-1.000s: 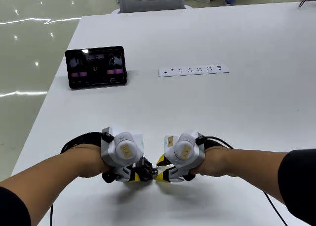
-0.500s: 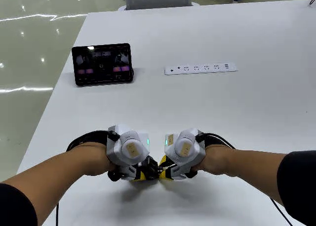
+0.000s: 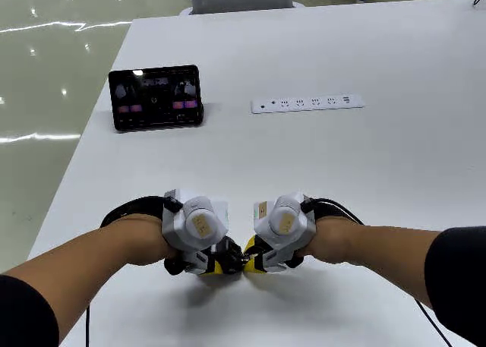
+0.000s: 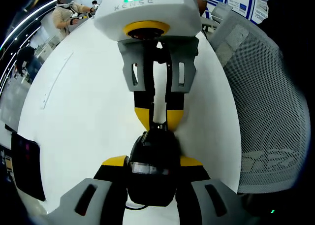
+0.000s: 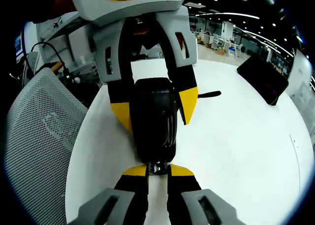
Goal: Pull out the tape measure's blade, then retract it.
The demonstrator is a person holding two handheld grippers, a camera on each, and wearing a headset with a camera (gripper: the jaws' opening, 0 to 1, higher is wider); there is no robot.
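Left gripper (image 4: 152, 161): jaws closed around the black tape measure (image 5: 153, 119), one yellow tip on each side of the case.
Right gripper (image 5: 157, 172): jaws pinched nearly together on the end hook (image 5: 157, 167), which sits right at the mouth of the case.
Tape measure: held between the two grippers, low over the near edge of the tabletop (image 3: 342, 172); whether the case touches the surface I cannot tell.
Blade: probably drawn almost fully in, as the hook lies against the case and hardly any strip shows between them, though the jaws cover much of that spot.
Grippers together: tip to tip in the head view, facing each other, a hand behind each.
Tablet (image 3: 156, 96): far left on the tabletop, screen lit, well apart from the grippers.
Power strip (image 3: 307, 102): white, lying flat beyond the grippers, right of the tablet.
Mesh chair (image 4: 266, 87): grey, just beside the tabletop's near edge.
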